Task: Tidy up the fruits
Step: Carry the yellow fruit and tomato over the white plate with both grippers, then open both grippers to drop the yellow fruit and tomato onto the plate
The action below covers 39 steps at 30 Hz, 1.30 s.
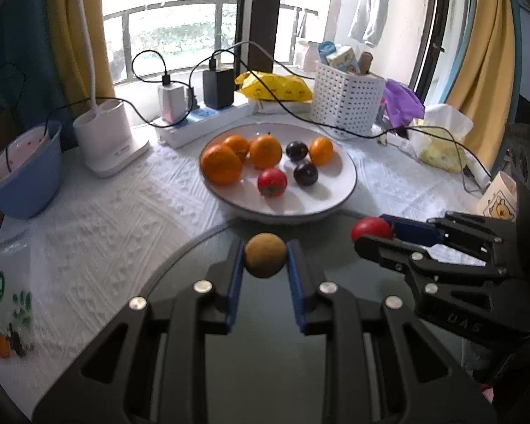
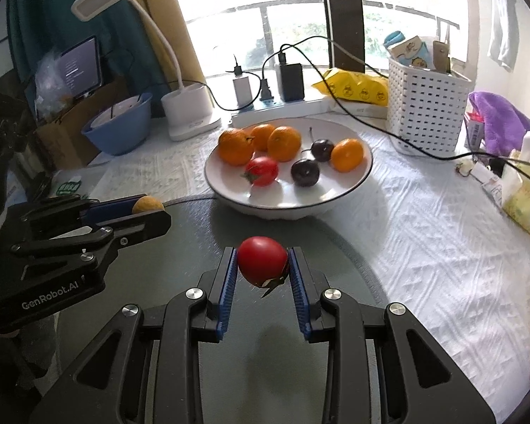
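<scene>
My left gripper (image 1: 265, 256) is shut on a small brown round fruit (image 1: 265, 255), held above a dark round tray (image 1: 265, 335). My right gripper (image 2: 263, 261) is shut on a red tomato (image 2: 262, 259) over the same dark tray (image 2: 265, 219). Each gripper shows in the other's view: the right gripper (image 1: 371, 236) at the right, the left gripper (image 2: 152, 210) at the left. Beyond both stands a white plate (image 1: 335, 194) with several oranges (image 1: 221, 164), two dark plums (image 1: 305, 174) and a red tomato (image 1: 272, 182).
Behind the white plate (image 2: 353, 183) lie a power strip (image 1: 201, 123) with chargers and cables, a white lamp base (image 1: 106, 137), a blue bowl (image 1: 28, 183), a white basket (image 1: 346, 100), a yellow bag (image 1: 275, 86) and tissues (image 1: 441, 134). A white cloth (image 2: 424, 233) covers the table.
</scene>
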Each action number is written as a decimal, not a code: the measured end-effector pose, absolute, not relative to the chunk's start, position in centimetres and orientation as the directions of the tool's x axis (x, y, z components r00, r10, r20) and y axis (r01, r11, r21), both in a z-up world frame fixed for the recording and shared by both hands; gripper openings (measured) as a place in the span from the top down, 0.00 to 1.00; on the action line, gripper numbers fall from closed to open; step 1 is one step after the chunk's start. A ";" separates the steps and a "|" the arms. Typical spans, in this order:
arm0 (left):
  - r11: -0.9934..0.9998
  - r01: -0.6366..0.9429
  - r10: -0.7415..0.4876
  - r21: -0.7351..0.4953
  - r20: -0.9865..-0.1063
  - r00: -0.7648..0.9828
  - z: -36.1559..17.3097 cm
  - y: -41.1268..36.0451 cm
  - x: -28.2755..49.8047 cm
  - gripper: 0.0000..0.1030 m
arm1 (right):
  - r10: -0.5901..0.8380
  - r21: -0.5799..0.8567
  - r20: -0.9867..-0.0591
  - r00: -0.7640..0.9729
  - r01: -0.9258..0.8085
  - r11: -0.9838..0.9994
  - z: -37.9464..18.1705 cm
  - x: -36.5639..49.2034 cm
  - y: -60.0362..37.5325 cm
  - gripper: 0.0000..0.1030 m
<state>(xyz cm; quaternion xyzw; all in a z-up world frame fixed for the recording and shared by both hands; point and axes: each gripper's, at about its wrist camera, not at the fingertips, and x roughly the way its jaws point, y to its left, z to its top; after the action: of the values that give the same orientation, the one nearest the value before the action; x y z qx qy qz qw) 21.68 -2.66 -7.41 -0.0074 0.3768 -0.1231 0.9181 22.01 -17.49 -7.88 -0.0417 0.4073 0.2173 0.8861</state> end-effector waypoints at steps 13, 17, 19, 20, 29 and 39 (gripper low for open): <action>0.966 0.238 -0.243 -0.102 -0.672 0.700 -6.5 -3.6 26.1 0.76 | 0.333 0.079 -0.721 0.608 -0.406 0.911 -6.4 26.3 -18.4 0.69; 0.964 0.244 -0.252 -0.108 -0.673 0.696 -6.7 -4.1 27.5 0.76 | 0.326 0.073 -0.725 0.607 -0.404 0.912 -6.4 27.7 -18.5 0.69; 0.961 0.251 -0.259 -0.113 -0.676 0.690 -6.9 -4.3 28.3 0.76 | 0.324 0.072 -0.728 0.604 -0.403 0.912 -6.6 28.3 -18.5 0.69; 0.960 0.256 -0.263 -0.114 -0.679 0.685 -7.1 -4.4 28.6 0.76 | 0.325 0.073 -0.729 0.602 -0.405 0.912 -6.7 28.6 -18.5 0.69; 0.958 0.266 -0.261 -0.105 -0.698 0.667 -8.1 -4.8 30.5 0.76 | 0.335 0.084 -0.735 0.590 -0.411 0.908 -7.5 30.4 -18.2 0.69; 0.960 0.256 -0.258 -0.114 -0.715 0.650 -8.8 -4.7 31.2 0.74 | 0.332 0.098 -0.740 0.585 -0.395 0.914 -7.7 31.0 -18.3 0.69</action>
<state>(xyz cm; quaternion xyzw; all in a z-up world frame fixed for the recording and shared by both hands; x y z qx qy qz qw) 31.19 -4.65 -8.77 -0.0015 0.3939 -0.1415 0.9082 31.03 -18.28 -7.68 -0.0384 0.4069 0.2042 0.8895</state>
